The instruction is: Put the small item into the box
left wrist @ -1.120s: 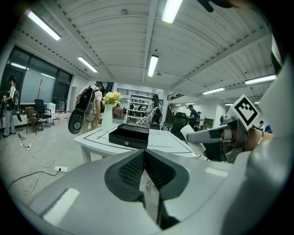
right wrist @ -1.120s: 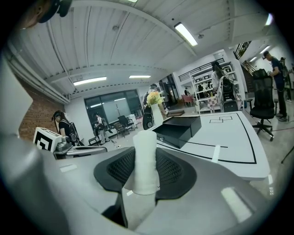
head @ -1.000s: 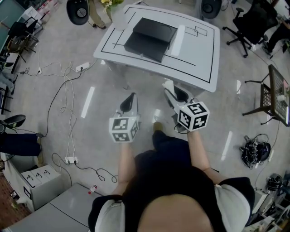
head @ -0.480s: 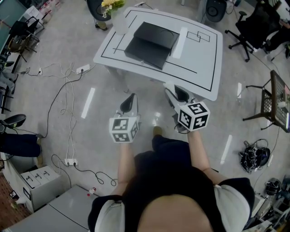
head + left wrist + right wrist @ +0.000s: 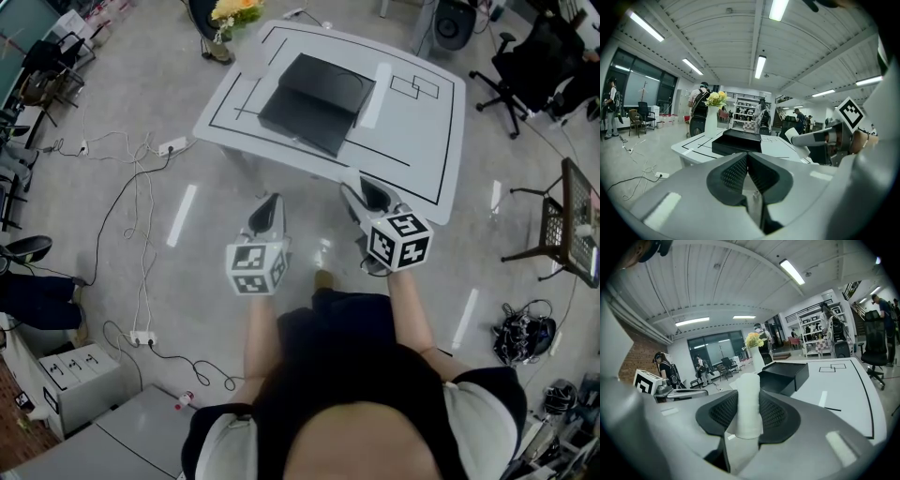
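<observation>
The right gripper (image 5: 748,405) pinches a small white roll (image 5: 749,394) upright between its ribbed pads. Its jaws stand apart by the roll's width, and the roll rises above their tips. The left gripper (image 5: 748,161) has its jaws pressed together with nothing between them. In the head view the two grippers, left (image 5: 270,202) and right (image 5: 360,190), are held side by side over the grey floor. They sit just short of the near edge of a white table (image 5: 417,131), and both point toward it.

That edge and a stretch of tabletop marked with black lines lie between the roll and the open black box (image 5: 314,89). The box sits on the left-centre of the table, and a white strip (image 5: 374,82) lies just beside its right side. Beyond the far left corner stands a white vase of yellow flowers (image 5: 712,119).

On the floor to the left, loose cables run between two power strips, one near the table (image 5: 172,141) and one nearer the person (image 5: 142,335). A black office chair (image 5: 525,52) stands off the table's right side.

Counted: two grippers, one roll, one box, one table, one vase.
</observation>
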